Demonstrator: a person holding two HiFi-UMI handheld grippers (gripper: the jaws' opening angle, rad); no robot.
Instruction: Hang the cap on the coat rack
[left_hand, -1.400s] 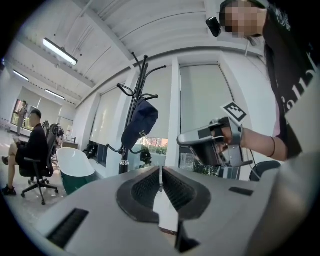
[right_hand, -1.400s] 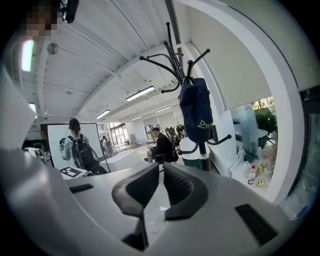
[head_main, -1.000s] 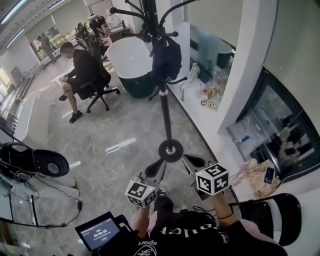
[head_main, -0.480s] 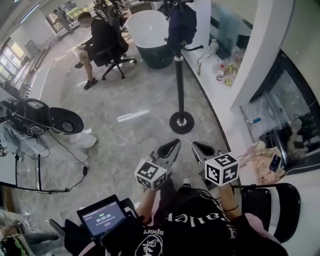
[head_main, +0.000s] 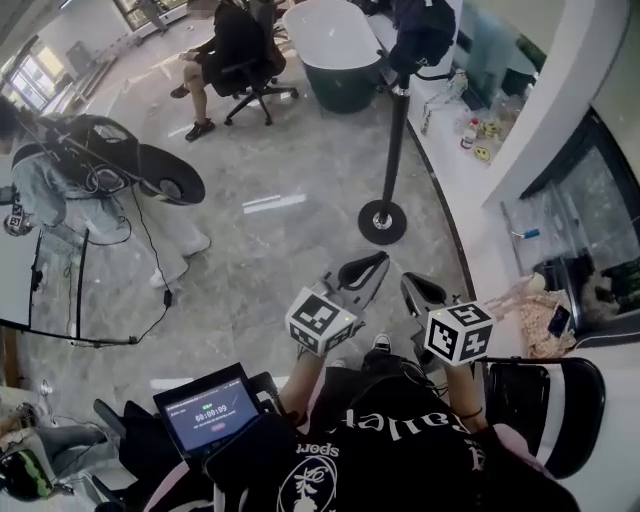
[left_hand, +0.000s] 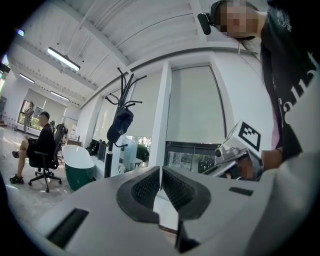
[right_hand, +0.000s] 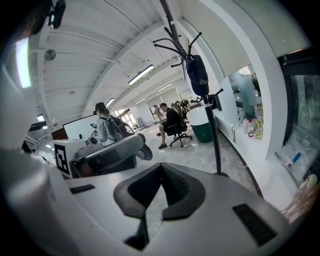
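The dark cap (head_main: 422, 30) hangs on the black coat rack (head_main: 397, 130) at the top of the head view, above its round base (head_main: 382, 222). In the left gripper view the cap (left_hand: 120, 126) shows on a hook, well beyond my left gripper (left_hand: 160, 172), whose jaws are shut with nothing between them. From the right gripper view the cap (right_hand: 197, 75) hangs high on the rack's pole (right_hand: 214, 135), and my right gripper (right_hand: 161, 170) is also shut and empty. Both grippers (head_main: 365, 272) (head_main: 422, 292) sit side by side near my body, apart from the rack's base.
A person sits on an office chair (head_main: 240, 40) beside a white and green tub (head_main: 340, 45). Another person with a backpack (head_main: 60, 170) stands at the left, with cables on the floor. A tablet (head_main: 212, 412) is at my lower left, a black chair (head_main: 560, 400) at my right.
Both grippers have drawn back from the coat rack, which now stands further off. The view has shifted, and the person with the backpack has come into sight at the left.
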